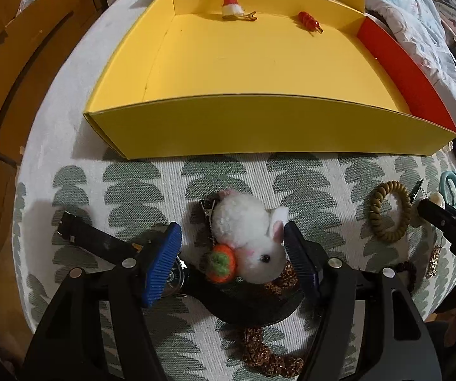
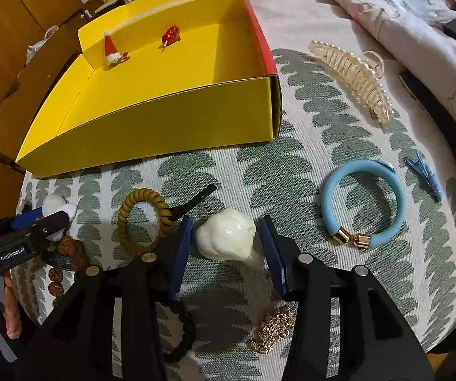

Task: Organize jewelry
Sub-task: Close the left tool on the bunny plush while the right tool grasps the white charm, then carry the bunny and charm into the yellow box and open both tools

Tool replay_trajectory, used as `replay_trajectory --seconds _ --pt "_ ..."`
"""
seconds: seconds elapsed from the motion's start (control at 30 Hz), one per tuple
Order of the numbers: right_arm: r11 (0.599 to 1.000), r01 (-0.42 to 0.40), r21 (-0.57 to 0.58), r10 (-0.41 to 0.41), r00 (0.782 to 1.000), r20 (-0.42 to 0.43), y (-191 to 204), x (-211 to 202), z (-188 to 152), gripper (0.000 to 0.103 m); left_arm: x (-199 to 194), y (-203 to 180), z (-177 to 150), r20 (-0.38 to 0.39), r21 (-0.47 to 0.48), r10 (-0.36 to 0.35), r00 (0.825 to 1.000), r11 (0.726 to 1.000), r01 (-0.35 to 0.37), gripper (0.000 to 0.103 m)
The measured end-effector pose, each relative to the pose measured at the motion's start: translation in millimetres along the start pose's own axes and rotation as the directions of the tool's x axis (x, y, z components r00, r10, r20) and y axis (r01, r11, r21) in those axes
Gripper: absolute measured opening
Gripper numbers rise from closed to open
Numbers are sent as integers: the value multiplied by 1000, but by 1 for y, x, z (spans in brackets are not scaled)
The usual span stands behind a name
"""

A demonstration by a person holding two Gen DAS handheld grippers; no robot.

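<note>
Left gripper [image 1: 232, 263] fingers spread wide around fluffy white rabbit clip [image 1: 250, 238], not clamped. Right gripper [image 2: 228, 250] likewise open astride glossy cream shell [image 2: 226, 238]. Yellow cardboard box [image 1: 259, 127] at 12 o'clock.

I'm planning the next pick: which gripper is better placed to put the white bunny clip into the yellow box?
Left. The left gripper already straddles the white bunny clip, open, facing the yellow box. The right gripper is open around a cream shell piece instead.
</note>
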State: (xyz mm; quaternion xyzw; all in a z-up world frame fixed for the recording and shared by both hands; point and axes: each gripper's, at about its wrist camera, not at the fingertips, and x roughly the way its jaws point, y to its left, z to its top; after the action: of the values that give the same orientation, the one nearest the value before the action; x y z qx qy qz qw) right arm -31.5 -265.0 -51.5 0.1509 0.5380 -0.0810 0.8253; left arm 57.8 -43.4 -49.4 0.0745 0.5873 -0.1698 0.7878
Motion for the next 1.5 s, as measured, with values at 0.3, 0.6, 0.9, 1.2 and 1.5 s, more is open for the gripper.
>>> replay_trajectory --seconds 0.3,0.6,0.9,1.2,1.5 --pt "1000 -8 20 8 1000 7 -3 -1 0 38 5 0 2 -22 -16 -50 999 999 49 47" --pt "998 -41 44 41 999 7 -7 -5 -4 36 -3 5 1 -2 -37 -86 996 996 86 43" --pt "995 -78 67 75 996 53 -12 -27 -6 36 -34 19 -2 55 -49 -111 992 992 113 43" --pt "988 -152 -3 152 981 119 16 -67 16 36 -69 15 18 127 -24 -146 981 988 150 43" --pt "978 -181 -99 195 969 154 66 -77 82 36 -79 6 71 188 -13 -84 979 996 88 43"
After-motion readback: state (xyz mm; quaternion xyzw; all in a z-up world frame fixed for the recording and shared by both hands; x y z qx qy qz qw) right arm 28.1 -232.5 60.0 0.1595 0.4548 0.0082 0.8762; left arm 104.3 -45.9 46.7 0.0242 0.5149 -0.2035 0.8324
